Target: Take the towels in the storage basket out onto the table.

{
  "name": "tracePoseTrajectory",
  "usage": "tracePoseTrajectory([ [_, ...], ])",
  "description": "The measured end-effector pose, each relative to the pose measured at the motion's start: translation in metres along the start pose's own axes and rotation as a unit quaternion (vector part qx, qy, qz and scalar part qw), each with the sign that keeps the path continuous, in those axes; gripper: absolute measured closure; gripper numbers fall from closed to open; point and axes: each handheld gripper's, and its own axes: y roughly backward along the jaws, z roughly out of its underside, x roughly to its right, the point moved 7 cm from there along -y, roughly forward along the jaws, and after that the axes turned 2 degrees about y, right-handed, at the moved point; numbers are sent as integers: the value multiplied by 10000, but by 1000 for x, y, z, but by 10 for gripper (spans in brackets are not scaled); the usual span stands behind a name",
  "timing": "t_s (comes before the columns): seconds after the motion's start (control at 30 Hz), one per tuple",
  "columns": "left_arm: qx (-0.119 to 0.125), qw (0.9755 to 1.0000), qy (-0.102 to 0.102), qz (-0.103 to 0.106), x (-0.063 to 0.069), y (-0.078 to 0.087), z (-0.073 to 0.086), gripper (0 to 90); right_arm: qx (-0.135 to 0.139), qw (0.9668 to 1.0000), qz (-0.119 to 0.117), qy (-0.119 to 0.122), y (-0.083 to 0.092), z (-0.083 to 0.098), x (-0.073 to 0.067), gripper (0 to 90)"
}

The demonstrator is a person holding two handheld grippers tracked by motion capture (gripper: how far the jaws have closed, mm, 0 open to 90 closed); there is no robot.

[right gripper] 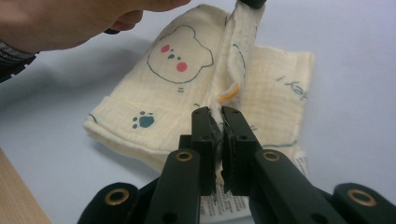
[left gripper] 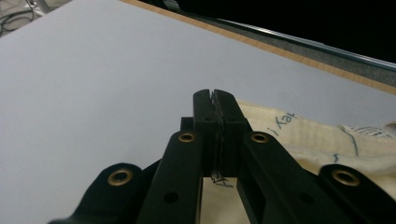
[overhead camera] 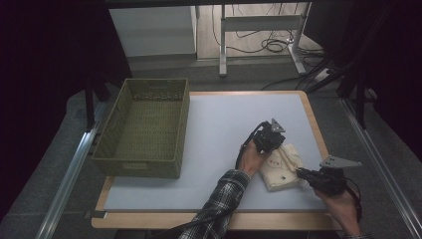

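Observation:
A cream muslin cloth (overhead camera: 281, 168) printed with a bear face and a paw lies folded on the right part of the white table top (overhead camera: 219, 124). My left gripper (overhead camera: 275, 148) reaches across from the left and is shut on a ridge of the cloth, which it holds raised. In the left gripper view the jaws (left gripper: 215, 95) are pressed together on a thin sliver of fabric, and the cloth (left gripper: 317, 140) spreads to their right. My right gripper (overhead camera: 299, 173) is shut on the cloth's near edge; the right gripper view shows the fabric (right gripper: 177, 88) pinched at the jaw tips (right gripper: 215, 113).
An empty olive woven basket (overhead camera: 144, 162) stands on the table's left side. The table's wooden rim (overhead camera: 318, 134) runs just right of the cloth. A hand (right gripper: 70, 18) and a plaid sleeve (overhead camera: 221, 199) cross the front middle. A desk frame with cables stands beyond the table.

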Motion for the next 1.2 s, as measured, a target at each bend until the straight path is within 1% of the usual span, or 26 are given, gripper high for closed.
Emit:
tracePoseTrajectory([
  [0.03, -67, 10000, -65, 10, 0, -1, 1, 890, -7, 10000, 5, -18, 1, 1, 1, 846],
  [0.07, -76, 9999, -70, 13, 0, -3, 0, 890, -6, 10000, 3, -35, 1, 2, 2, 845],
  [0.13, -73, 9999, -58, 39, 2, -6, -1, 890, -18, 10000, 44, -35, 1, 4, 3, 845],
  [0.17, -32, 10000, -1, 51, 3, -8, -2, 890, -40, 10000, 60, -48, 1, 5, 4, 845],
  [0.27, -77, 10000, -35, 27, 5, -12, -3, 891, -62, 9999, 97, -84, 0, 9, 8, 844],
  [0.33, -163, 9998, -79, 20, 5, -15, -2, 890, -78, 9998, 126, -107, 0, 11, 10, 843],
  [0.4, -175, 9998, 40, 53, 6, -21, -2, 888, -80, 9998, 164, -128, -1, 13, 13, 840],
  [0.43, -263, 9996, -30, 63, 5, -22, -1, 880, -105, 9996, 170, -174, -2, 14, 13, 834],
  [0.47, -276, 9996, -27, 67, 5, -22, -1, 842, -112, 9996, 189, -199, -3, 15, 15, 821],
  [0.5, -285, 9996, -49, 59, 5, -22, -1, 769, -110, 9995, 196, -238, -3, 16, 16, 795],
  [0.53, -237, 9997, -24, 6, 5, -22, -2, 682, -97, 9993, 236, -263, -3, 17, 17, 755],
  [0.57, -243, 9997, -50, -57, 4, -20, -3, 602, -78, 9992, 287, -267, -2, 17, 18, 722],
  [0.6, -223, 9997, -47, -94, 3, -18, -4, 549, -66, 9991, 319, -273, -1, 17, 19, 699],
  [0.67, -141, 9998, -21, -124, 2, -13, -7, 502, -40, 9990, 347, -291, 3, 16, 21, 659],
  [0.73, -12, 9999, 93, -137, 0, -5, -10, 465, -18, 9987, 441, -273, 9, 14, 24, 632],
  [0.8, 44, 9997, 176, -133, -4, 3, -11, 431, 20, 9982, 532, -265, 14, 11, 28, 618],
  [0.87, -2, 9997, 181, -145, -7, 10, -9, 417, 52, 9978, 609, -265, 18, 8, 31, 610],
  [0.9, -46, 9998, 135, -160, -8, 14, -7, 413, 72, 9977, 622, -264, 20, 6, 32, 606],
  [0.97, -109, 9997, 153, -159, -10, 22, -1, 413, 94, 9976, 644, -248, 20, 2, 33, 595],
  [1.0, -109, 9996, 188, -158, -10, 25, 3, 416, 94, 9976, 643, -227, 18, 0, 33, 587],
  [1.1, -226, 9995, 193, -125, -13, 37, 17, 420, 34, 9978, 632, -188, 11, -4, 30, 568],
  [1.2, -257, 9992, 310, -80, -13, 48, 31, 425, -89, 9976, 669, -127, 3, -3, 29, 560],
])
